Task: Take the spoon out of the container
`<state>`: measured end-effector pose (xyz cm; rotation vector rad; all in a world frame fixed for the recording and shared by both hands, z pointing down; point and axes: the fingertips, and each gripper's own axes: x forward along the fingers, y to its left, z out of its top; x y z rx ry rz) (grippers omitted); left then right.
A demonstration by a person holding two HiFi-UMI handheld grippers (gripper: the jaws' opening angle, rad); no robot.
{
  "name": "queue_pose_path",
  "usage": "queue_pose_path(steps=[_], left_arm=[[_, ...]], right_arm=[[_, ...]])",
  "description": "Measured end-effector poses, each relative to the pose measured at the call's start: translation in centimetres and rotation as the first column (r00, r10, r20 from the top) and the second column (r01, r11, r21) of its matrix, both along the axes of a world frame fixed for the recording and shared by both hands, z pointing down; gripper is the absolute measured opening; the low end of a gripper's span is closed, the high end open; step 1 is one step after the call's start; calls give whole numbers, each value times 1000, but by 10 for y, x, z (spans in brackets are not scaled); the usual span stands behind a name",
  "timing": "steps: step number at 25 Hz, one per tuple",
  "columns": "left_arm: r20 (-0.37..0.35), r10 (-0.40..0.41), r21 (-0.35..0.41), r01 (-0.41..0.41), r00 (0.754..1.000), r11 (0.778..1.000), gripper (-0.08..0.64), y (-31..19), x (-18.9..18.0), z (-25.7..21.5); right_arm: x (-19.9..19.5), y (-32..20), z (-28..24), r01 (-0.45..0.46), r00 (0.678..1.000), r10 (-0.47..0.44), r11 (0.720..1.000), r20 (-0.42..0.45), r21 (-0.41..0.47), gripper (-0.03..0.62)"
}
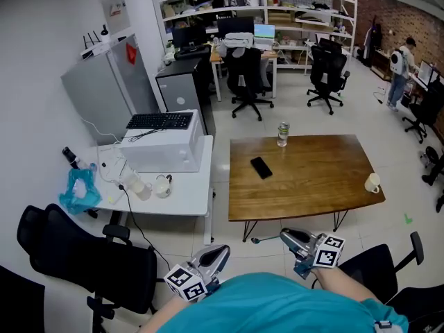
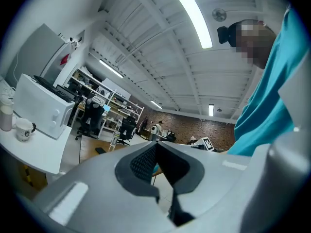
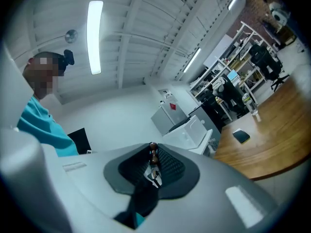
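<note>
My right gripper (image 1: 287, 236) is held low, close to the person's body, and is shut on a thin spoon (image 1: 266, 239) that sticks out to the left over the floor. In the right gripper view the spoon's brown beaded end (image 3: 152, 151) and a bit of metal show pinched between the dark pads (image 3: 170, 166). My left gripper (image 1: 219, 252) is beside it at the lower left, with its jaws together and nothing between them (image 2: 155, 147). A white cup (image 1: 372, 183) stands at the right edge of the wooden table (image 1: 312, 179), far from both grippers.
On the wooden table lie a black phone (image 1: 261, 167) and a clear bottle (image 1: 282, 134). A white table (image 1: 187, 196) at the left carries a white box, a keyboard and mugs. Black office chairs (image 1: 83, 262) stand at the lower left and right. A person (image 1: 399, 71) stands far right.
</note>
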<state>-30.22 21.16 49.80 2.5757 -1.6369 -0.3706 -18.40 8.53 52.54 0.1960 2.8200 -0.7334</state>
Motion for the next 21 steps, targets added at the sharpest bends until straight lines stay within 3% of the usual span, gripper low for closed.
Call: queue_pose_path(steps=[21], left_arm=[[19,3,15,-3,1000,1000,-3,-14,15,-9]], right_arm=[[13,-13,-7,17,1000,-17,999,-17,34,48]])
